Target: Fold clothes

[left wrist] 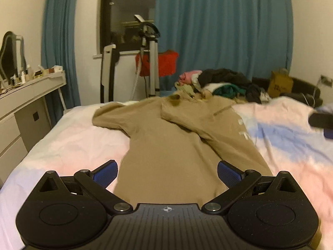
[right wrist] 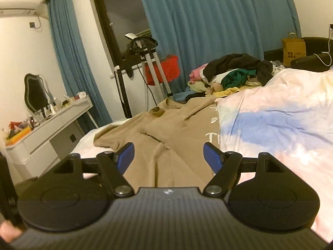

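Tan, soft cotton long-sleeved top [left wrist: 166,145] lies spread on my pastel bed [left wrist: 291,141], one sleeve crossed over. Both claws, left [left wrist: 167,174] and right [right wrist: 168,156], gape wide, empty. It's light and floppy; I'd pinch hem corners.

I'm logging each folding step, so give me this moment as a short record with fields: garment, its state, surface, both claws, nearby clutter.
garment: tan hoodie
state: spread along the bed, one sleeve folded across the chest, the other sleeve still out to the side
surface: bed with pink and blue cover
left claw: open, above the hoodie's hem end, holding nothing
right claw: open, above the hoodie, holding nothing
clutter: clothes pile at the far end of the bed
other: white dresser beside the bed
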Tool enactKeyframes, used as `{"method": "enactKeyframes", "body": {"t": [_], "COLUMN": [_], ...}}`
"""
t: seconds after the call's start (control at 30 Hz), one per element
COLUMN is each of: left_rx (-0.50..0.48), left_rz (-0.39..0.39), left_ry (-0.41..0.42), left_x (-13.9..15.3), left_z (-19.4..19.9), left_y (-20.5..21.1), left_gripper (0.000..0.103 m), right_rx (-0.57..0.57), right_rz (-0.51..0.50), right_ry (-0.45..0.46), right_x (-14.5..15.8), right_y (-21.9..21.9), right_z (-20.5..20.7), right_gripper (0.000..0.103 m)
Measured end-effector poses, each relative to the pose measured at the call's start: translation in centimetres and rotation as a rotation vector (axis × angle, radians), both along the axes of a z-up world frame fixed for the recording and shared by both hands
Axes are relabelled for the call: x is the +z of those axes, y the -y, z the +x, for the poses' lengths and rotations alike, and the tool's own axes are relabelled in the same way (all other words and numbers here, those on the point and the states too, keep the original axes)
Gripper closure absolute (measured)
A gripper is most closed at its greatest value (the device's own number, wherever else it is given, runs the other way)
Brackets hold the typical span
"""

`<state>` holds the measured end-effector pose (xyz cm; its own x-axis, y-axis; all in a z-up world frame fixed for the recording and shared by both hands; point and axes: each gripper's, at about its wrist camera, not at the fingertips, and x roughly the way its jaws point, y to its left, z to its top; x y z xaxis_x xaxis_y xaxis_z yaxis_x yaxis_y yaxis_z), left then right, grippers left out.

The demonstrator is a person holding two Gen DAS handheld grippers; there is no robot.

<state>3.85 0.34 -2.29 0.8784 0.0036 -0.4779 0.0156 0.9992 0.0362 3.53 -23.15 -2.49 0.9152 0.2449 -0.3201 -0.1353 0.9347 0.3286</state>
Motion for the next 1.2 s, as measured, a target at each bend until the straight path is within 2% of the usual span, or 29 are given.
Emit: {"method": "enactKeyframes", "body": {"t": [0.43, 0.57, 0.7, 0.87, 1.1, 1.2], "left_rx": [-0.094, -0.139, -0.183, -0.248, -0.436, -0.516], "left_rz": [0.062, 0.066, 0.080, 0.026, -0.042, -0.037], "left_ry": [-0.119, -0.154, -0.173, -0.213, -0.275, -0.284], "left_x": [-2.6, -3.2, -3.5, -3.8, -4.8, -5.6], "left_z": [0.2, 0.5, 0.6, 0.7, -0.4, -1.2], "left_y": [3.6, 5.3, 7.4, 10.0, 15.0, 17.4], "left_gripper": [0.003, 0.008, 0.017, 0.023, 0.038, 0.043], "right_rx": [-0.036, -0.035, -0.046, -0.094, -0.206, -0.213], "right_rz": [0.067, 0.090, 0.102, 0.115, 0.226, 0.255], "right_ry": [-0.010, -0.017, -0.016, -0.007, -0.034, -0.048], "right_x": [0.9, 0.9, 0.9, 1.0, -0.3, -0.8], "right_y": [4.5, 6.0, 7.5, 10.3, 15.3, 16.0], "right_z": [-0.5, -0.6, -0.7, -0.9, -1.0, -0.7], "right_gripper": [0.029, 0.029, 0.029, 0.029, 0.026, 0.026]}}
